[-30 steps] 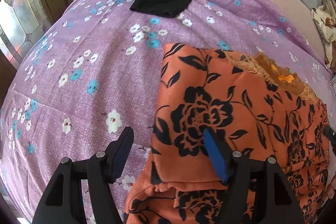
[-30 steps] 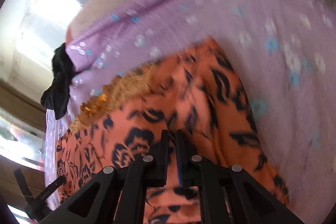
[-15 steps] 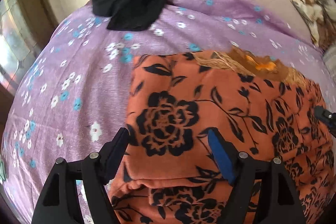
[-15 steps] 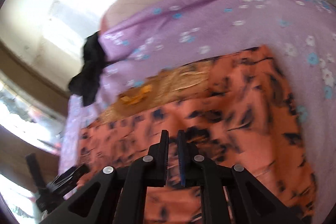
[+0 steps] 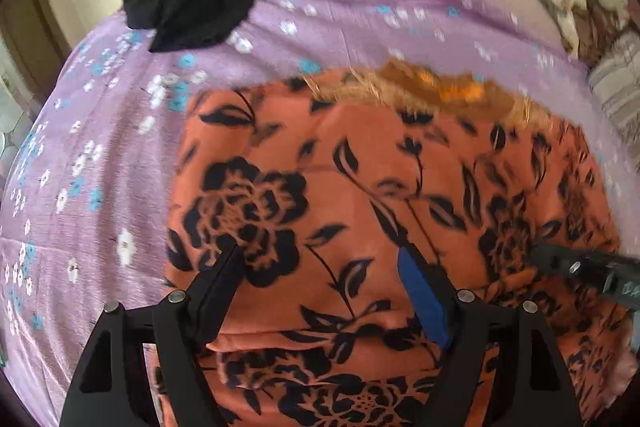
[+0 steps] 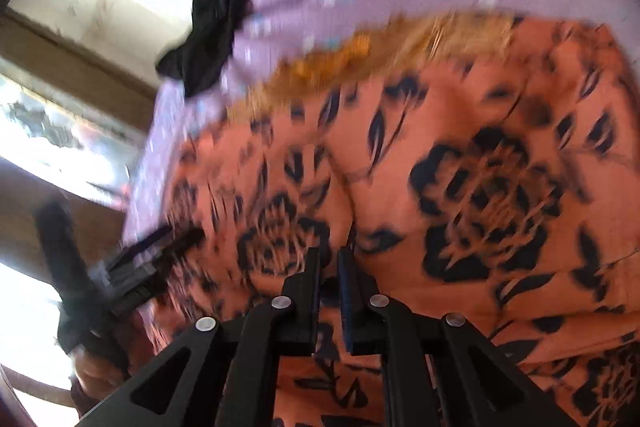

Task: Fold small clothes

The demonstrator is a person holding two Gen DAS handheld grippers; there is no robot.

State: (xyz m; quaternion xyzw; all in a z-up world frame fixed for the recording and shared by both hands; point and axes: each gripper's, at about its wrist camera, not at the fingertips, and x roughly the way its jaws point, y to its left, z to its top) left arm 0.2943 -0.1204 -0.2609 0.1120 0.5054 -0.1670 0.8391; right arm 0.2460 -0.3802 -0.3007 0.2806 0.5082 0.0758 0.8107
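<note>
Orange cloth with black flower print (image 5: 380, 227) is laid on the purple flowered sheet (image 5: 100, 167), embroidered edge (image 5: 440, 91) pointed away; long axis cannot be told.
Left gripper (image 5: 320, 267) is spread wide over it; right gripper (image 6: 329, 259) is nearly closed, grasp unclear. Black garment (image 5: 200, 7) lies well apart; striped cushion (image 5: 616, 91) is seen only by left wrist.

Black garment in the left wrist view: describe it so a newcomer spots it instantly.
Start from the purple floral bedsheet covering the bed. Follow it to the far left edge, beyond the big orange black-flowered cloth. There lies a crumpled plain black garment, the only dark, unpatterned fabric there, apart from the orange cloth.
</note>
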